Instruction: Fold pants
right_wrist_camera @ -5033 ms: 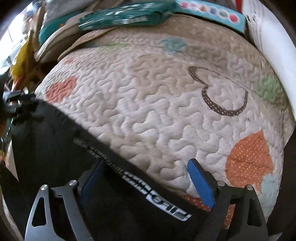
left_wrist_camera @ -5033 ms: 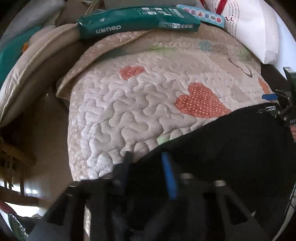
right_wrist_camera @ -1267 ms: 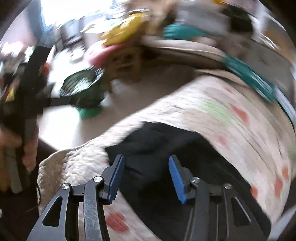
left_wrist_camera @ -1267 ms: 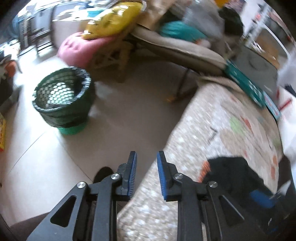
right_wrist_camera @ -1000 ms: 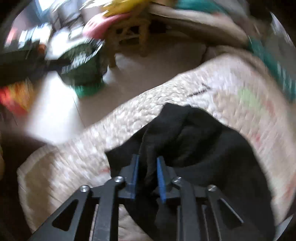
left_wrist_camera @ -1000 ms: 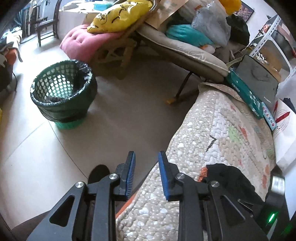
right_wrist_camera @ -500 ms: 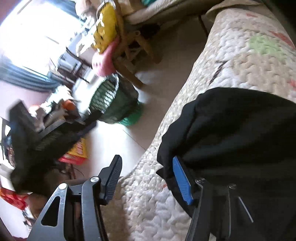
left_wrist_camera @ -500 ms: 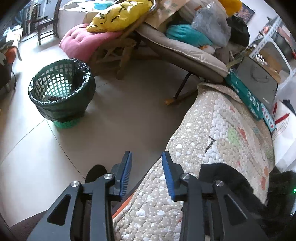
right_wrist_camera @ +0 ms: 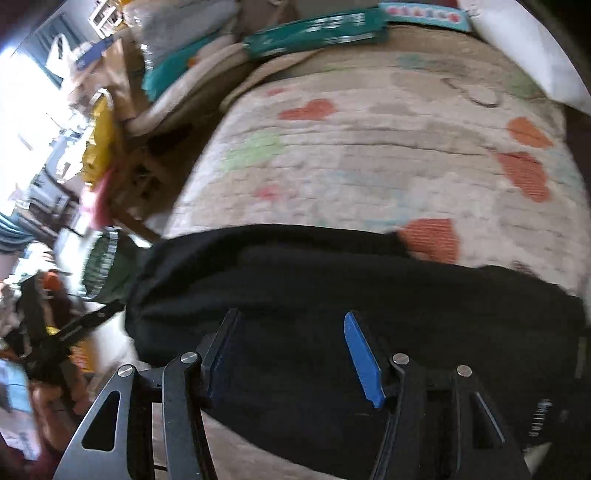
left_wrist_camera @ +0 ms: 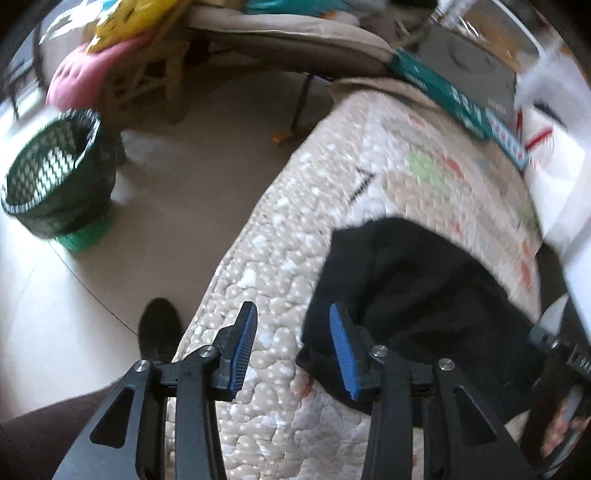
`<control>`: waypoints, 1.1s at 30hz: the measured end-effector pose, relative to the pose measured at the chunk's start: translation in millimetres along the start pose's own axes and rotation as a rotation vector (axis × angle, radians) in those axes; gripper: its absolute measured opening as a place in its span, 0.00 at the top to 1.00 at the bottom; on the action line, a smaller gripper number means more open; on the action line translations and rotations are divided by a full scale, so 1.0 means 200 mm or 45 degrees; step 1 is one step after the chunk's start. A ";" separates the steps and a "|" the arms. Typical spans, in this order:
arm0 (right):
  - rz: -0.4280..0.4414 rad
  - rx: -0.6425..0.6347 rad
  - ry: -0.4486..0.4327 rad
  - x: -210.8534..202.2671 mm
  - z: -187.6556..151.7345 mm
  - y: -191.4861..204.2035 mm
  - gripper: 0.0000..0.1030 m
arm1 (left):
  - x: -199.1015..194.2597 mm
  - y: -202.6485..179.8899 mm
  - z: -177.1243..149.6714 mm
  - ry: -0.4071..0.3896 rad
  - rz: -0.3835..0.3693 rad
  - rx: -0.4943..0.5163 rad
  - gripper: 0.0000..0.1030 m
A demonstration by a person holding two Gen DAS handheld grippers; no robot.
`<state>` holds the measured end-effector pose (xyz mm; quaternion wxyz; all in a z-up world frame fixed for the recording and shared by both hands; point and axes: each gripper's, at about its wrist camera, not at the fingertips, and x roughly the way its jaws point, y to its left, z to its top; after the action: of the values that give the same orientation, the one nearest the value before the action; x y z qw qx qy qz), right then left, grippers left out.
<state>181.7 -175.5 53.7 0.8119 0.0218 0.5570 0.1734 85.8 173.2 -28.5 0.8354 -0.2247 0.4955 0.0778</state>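
The black pants [left_wrist_camera: 413, 280] lie folded in a band across the quilted heart-print cover [left_wrist_camera: 280, 236]; they also show in the right wrist view [right_wrist_camera: 332, 291]. My left gripper [left_wrist_camera: 291, 343] is open and empty, hovering over the cover at the pants' left edge. My right gripper [right_wrist_camera: 291, 354] is open and empty just above the black cloth. The right gripper's body shows at the right edge of the left wrist view [left_wrist_camera: 565, 365]; the left gripper shows at the left of the right wrist view [right_wrist_camera: 62, 336].
A green mesh bin [left_wrist_camera: 55, 177] stands on the tiled floor left of the bed. A lounge chair with pink and yellow cushions [left_wrist_camera: 110, 55] stands behind it. A green paper pack [right_wrist_camera: 317, 33] and a white pillow [right_wrist_camera: 528, 48] lie at the far end of the cover.
Both grippers swung back toward the bed. The left jaws opened wider and moved to the pants' edge. The right gripper, shut on the cloth a second ago, now stands open over it.
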 end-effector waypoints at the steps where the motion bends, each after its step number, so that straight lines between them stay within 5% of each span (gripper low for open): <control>1: -0.045 -0.007 0.004 -0.01 -0.02 -0.03 0.39 | 0.01 -0.03 -0.01 -0.009 0.032 0.043 0.61; 7: -0.198 -0.069 0.067 -0.01 -0.19 -0.12 0.41 | 0.05 -0.10 -0.04 -0.006 0.144 0.160 0.61; 12: -0.183 -0.064 0.080 0.00 -0.32 -0.21 0.62 | 0.05 -0.07 -0.03 0.009 0.112 0.108 0.61; 18: -0.140 -0.069 0.046 0.05 -0.34 -0.18 0.67 | 0.06 -0.09 -0.04 0.005 0.133 0.130 0.61; 22: -0.358 -0.232 0.069 0.07 -0.36 -0.10 0.78 | 0.06 -0.09 -0.04 0.005 0.160 0.149 0.61; 25: -0.776 -0.345 0.023 0.01 -0.38 -0.13 0.77 | 0.06 -0.07 -0.04 0.018 0.158 0.127 0.61; 27: -0.928 -0.257 0.005 -0.05 -0.36 -0.24 0.77 | 0.06 -0.06 -0.03 0.028 0.146 0.103 0.61; 30: -0.875 -0.094 -0.037 -0.14 -0.33 -0.34 0.77 | 0.05 -0.05 -0.04 0.023 0.134 0.086 0.61; 33: -0.576 -0.076 -0.081 -0.17 -0.26 -0.26 0.73 | 0.00 0.00 -0.06 0.010 0.076 0.006 0.61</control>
<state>137.1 -242.4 53.9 0.8475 -0.1223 0.5165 0.0024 75.9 167.3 -34.5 0.8313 -0.2081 0.5055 0.1007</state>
